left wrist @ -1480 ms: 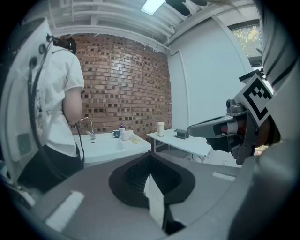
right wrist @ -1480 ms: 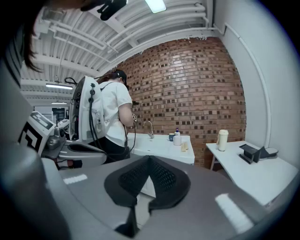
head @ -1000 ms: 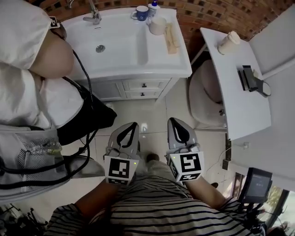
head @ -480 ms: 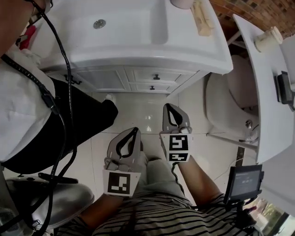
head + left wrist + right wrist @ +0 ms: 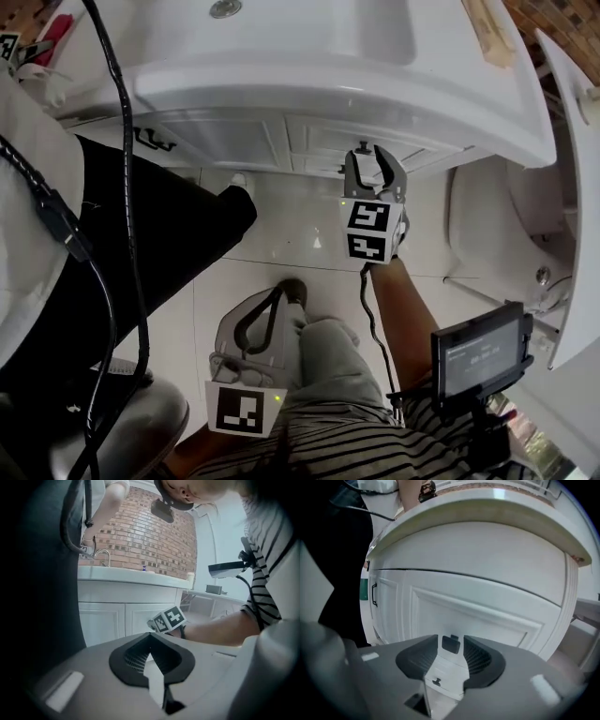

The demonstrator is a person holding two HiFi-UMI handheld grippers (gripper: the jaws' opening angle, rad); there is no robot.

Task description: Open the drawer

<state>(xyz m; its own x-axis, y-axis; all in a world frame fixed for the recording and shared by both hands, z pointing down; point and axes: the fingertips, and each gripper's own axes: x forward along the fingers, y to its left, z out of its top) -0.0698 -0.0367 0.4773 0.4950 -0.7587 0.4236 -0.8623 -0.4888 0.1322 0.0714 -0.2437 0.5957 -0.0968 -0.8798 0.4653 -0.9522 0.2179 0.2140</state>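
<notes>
Right under the white sink top [image 5: 337, 89] sits the top drawer [image 5: 487, 620], shut flat in the white cabinet, with a little dark knob [image 5: 451, 644] on its front. The right gripper [image 5: 372, 161] is up close to that drawer. Its claw is wide: the jaws have just been opening, and the knob stands between the two black pads with a gap on each side, so nothing is squeezed. Just below is a second drawer [image 5: 447, 667] with its own small knob, and it is shut too. To the left of the drawers is a cabinet door [image 5: 389, 602] with a thin dark handle [image 5: 374, 595]. Pale shiny floor tiles [image 5: 281, 244] lie in front of the cabinet. The left gripper [image 5: 274, 298] is well apart from the cabinet, low down beside the person's knee [image 5: 328, 352]. Its claw is closed tip to tip with nothing in it. The person wears a striped top [image 5: 375, 450], and a small dark screen [image 5: 478, 352] sits by the right arm. Another person in black clothes [image 5: 141, 244] stands at the left, with a black cable [image 5: 122, 187] hanging down in front. From the left gripper view you can see a brick wall [image 5: 140, 536] behind the sink and a tap [image 5: 103, 555] on top.
</notes>
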